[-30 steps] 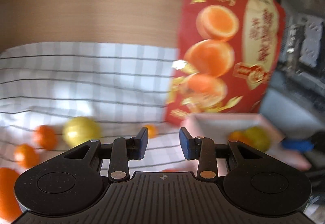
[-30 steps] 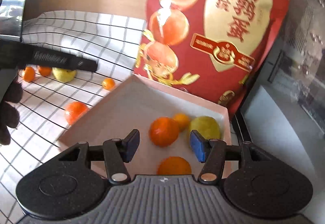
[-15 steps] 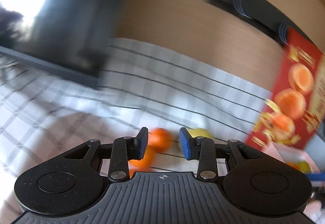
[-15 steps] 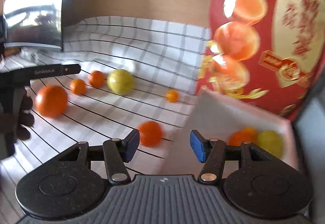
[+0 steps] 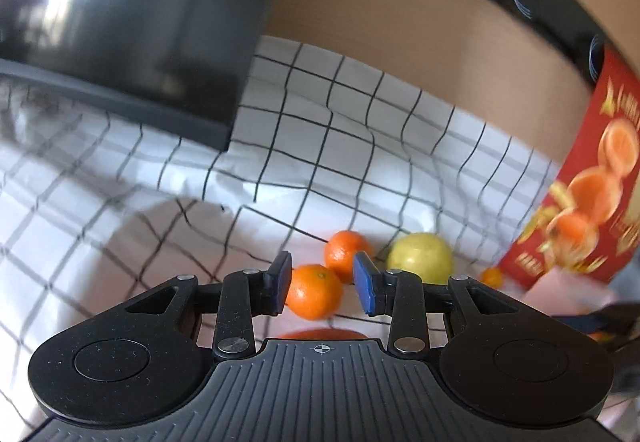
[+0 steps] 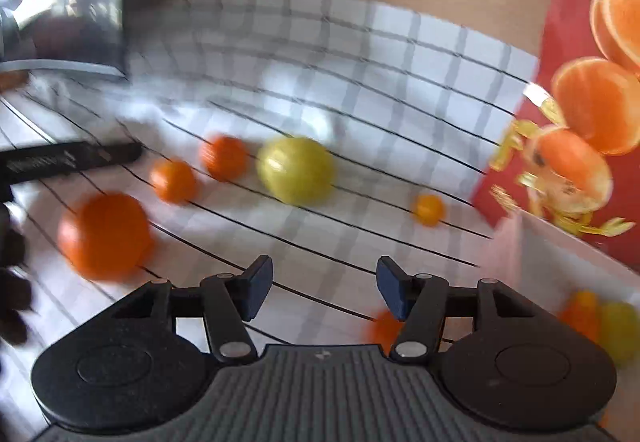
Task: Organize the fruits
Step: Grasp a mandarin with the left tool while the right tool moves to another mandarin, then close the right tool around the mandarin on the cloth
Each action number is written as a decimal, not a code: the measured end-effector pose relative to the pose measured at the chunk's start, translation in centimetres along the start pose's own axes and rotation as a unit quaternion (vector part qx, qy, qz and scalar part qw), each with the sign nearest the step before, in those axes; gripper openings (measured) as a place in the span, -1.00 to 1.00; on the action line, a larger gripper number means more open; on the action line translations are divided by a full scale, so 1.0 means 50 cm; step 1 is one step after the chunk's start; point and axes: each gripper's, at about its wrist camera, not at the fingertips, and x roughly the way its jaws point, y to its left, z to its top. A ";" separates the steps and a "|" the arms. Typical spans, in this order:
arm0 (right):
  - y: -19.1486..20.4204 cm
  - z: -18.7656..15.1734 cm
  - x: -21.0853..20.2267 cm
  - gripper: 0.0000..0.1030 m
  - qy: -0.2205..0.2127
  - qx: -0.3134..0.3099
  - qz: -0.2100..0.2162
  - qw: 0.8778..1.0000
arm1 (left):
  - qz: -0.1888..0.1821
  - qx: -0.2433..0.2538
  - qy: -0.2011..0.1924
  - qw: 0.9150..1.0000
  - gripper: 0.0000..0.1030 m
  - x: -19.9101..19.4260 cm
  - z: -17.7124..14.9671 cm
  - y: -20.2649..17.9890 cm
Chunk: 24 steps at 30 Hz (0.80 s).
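Loose fruit lies on a white checked cloth. In the left wrist view my left gripper is open with a small orange between its fingertips, a second orange and a yellow-green fruit just beyond. In the right wrist view my right gripper is open and empty above the cloth. Ahead of it lie a big orange, two smaller oranges, the yellow-green fruit and a tiny orange. The pink tray at right holds orange and yellow fruit.
A red snack bag with orange pictures stands behind the tray; it also shows in the left wrist view. A dark screen stands at the back left. The left gripper's black finger reaches in at the left of the right wrist view.
Both grippers have swung left, away from the tray and toward the loose fruit. The left gripper has closed in on the small orange. Both jaws stayed open.
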 end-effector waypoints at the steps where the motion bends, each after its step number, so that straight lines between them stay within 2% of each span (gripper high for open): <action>1: -0.015 -0.003 0.003 0.12 0.007 0.006 -0.008 1.000 | 0.007 0.018 0.015 1.000 -0.27 0.013 0.004 -0.007; 4: -0.070 -0.011 -0.009 0.12 0.013 0.025 -0.009 1.000 | 0.016 0.056 0.080 0.995 -0.27 0.059 0.016 -0.024; 6: -0.094 -0.014 -0.021 0.12 0.007 0.027 -0.006 1.000 | 0.021 0.061 0.107 0.992 -0.23 0.085 0.021 -0.029; 9: -0.116 -0.013 -0.027 0.12 0.006 0.030 -0.004 1.000 | 0.052 0.086 0.122 0.987 -0.11 0.109 0.033 -0.047; 13: -0.124 -0.017 -0.025 0.12 0.007 0.023 0.009 1.000 | 0.049 0.065 0.151 0.985 -0.06 0.130 0.041 -0.045; 18: -0.107 -0.033 -0.022 0.12 0.011 -0.006 0.006 1.000 | 0.052 0.066 0.141 0.987 -0.08 0.132 0.038 -0.052; 24: -0.080 -0.036 0.004 0.11 0.020 -0.012 0.001 1.000 | -0.016 0.031 0.079 0.996 -0.09 0.053 0.041 -0.050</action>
